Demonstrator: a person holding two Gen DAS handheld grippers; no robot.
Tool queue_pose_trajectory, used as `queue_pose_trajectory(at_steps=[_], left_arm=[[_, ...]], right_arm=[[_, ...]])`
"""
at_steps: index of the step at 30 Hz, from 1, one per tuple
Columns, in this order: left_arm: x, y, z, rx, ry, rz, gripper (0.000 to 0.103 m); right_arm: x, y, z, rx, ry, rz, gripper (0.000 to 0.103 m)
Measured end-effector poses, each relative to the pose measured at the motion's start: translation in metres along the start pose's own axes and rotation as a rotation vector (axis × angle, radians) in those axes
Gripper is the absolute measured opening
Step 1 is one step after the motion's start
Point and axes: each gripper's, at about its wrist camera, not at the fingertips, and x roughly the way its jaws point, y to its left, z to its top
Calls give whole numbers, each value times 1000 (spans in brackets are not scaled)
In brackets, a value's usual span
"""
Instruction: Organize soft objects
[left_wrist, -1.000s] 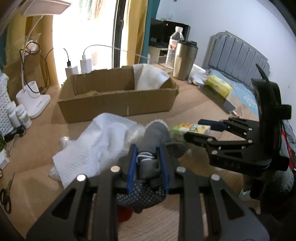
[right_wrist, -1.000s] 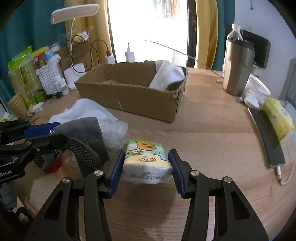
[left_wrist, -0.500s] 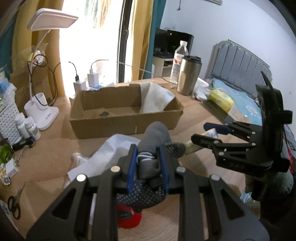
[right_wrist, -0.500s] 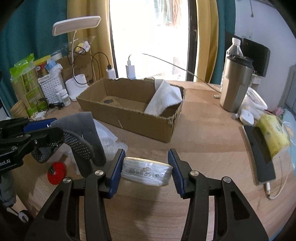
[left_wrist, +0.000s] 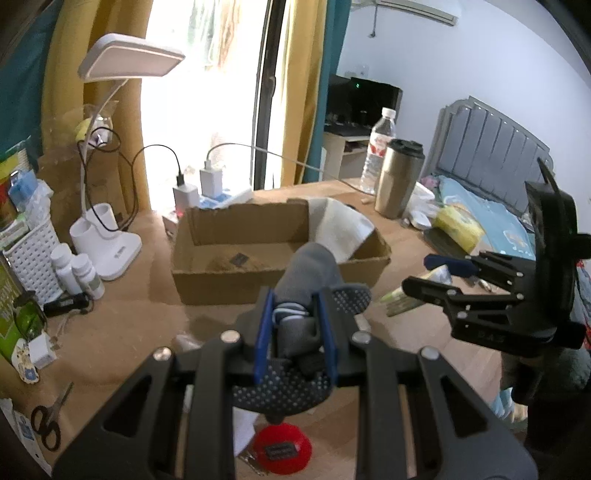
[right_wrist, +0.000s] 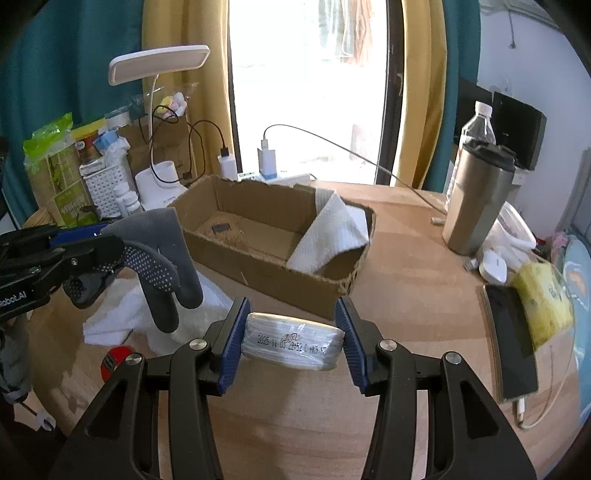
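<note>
My left gripper (left_wrist: 295, 325) is shut on a grey dotted glove (left_wrist: 308, 273) and holds it in the air in front of the open cardboard box (left_wrist: 273, 273). The glove (right_wrist: 162, 266) hangs from the left gripper (right_wrist: 92, 243) at the left of the right wrist view. My right gripper (right_wrist: 291, 332) is shut on a white tissue pack (right_wrist: 291, 345), lifted above the table in front of the box (right_wrist: 266, 258). A white towel (right_wrist: 332, 232) leans in the box's right end. White cloth and bubble wrap (right_wrist: 122, 321) lie on the table below the glove.
A red disc (left_wrist: 282, 448) lies on the wooden table under my left gripper. A steel tumbler (right_wrist: 476, 199) and water bottle (right_wrist: 476, 129) stand right of the box. A phone (right_wrist: 509, 339) and yellow pack (right_wrist: 543, 299) lie at right. A lamp (left_wrist: 107, 243), white basket (left_wrist: 31, 254), scissors (left_wrist: 48, 424) stand at left.
Both grippers have risen from the table with their loads. The tissue pack is off the wood, tilted end-on. The glove is higher and closer to the box; the white cloth stays below.
</note>
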Motion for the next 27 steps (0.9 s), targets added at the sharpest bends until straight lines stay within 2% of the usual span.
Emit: queue_pose_trajectory(at_steps=[13,27], left_arm=[[11,15,22,2,-24,-5,25],[32,39,48,4,-53,18,25]], right_arm=[[-3,5,38,-18,-75,-10,51],[16,8,66,-33,-85,9,51]])
